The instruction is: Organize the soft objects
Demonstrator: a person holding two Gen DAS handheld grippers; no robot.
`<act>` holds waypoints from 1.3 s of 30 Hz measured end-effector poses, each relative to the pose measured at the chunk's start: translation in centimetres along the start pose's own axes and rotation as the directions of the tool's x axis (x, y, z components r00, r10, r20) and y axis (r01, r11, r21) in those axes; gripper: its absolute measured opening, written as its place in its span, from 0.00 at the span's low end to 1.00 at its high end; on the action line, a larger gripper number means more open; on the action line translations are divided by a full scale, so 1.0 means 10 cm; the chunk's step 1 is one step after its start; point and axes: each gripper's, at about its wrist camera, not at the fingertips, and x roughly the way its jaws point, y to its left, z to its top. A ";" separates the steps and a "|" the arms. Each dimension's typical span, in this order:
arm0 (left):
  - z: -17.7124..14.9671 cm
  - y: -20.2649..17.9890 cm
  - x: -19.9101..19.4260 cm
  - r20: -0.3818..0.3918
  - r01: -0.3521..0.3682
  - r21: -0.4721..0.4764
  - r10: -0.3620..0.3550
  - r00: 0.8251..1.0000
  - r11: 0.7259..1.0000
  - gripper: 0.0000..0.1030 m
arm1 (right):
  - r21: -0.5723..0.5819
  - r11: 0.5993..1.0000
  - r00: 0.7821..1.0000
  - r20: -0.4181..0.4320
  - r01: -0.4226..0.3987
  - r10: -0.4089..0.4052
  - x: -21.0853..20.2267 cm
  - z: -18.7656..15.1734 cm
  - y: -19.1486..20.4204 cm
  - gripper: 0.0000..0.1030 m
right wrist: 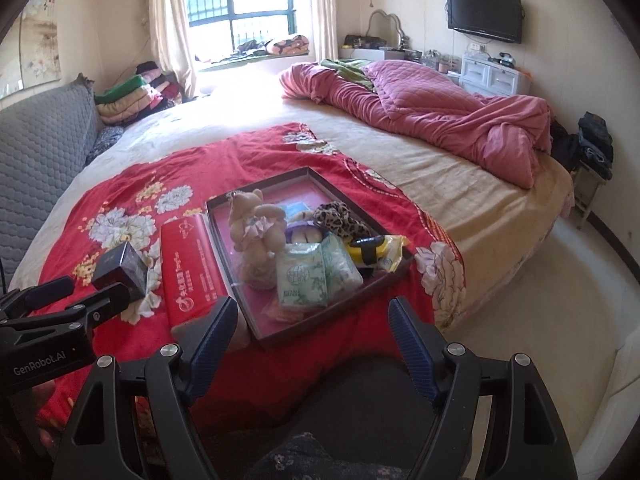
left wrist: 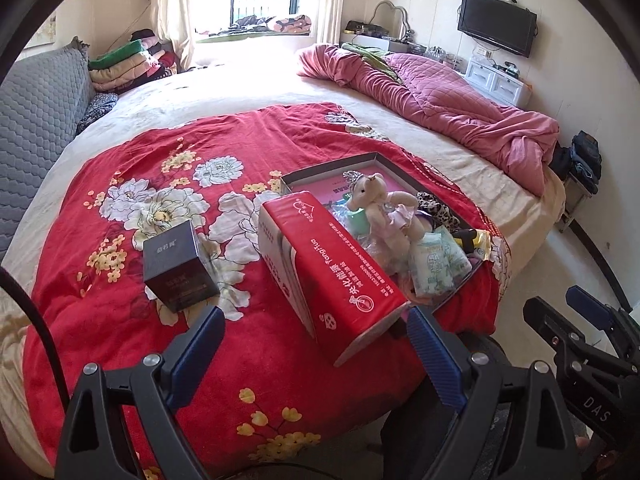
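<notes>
Hovering near the bed's edge, the left gripper and right gripper hold their fingers spread, empty. Soft toys and tissue packs fill a shallow tray. Crowding risks snagging the plush bear or tipping the tray.

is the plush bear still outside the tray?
No, the bear sits inside the tray, next to the tissue packs.
</notes>
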 end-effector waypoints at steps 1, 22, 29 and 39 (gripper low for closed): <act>-0.02 0.00 0.00 -0.004 -0.003 0.002 0.003 1.000 1.000 0.89 | -0.007 1.000 1.000 -0.005 0.007 -0.007 -0.01 -0.02 0.00 0.77; -0.09 -0.04 0.08 -0.040 -0.018 0.006 0.018 0.999 1.000 0.89 | -0.063 0.998 0.999 0.021 -0.030 0.031 -0.08 -0.12 0.13 0.77; -0.10 -0.05 0.10 -0.047 -0.027 0.008 0.027 0.999 1.000 0.89 | -0.063 0.998 0.999 0.022 -0.031 0.033 -0.08 -0.12 0.13 0.77; -0.10 -0.04 0.11 -0.048 -0.042 0.008 0.043 0.998 0.999 0.89 | -0.061 0.998 0.999 0.017 -0.030 0.031 -0.07 -0.13 0.13 0.77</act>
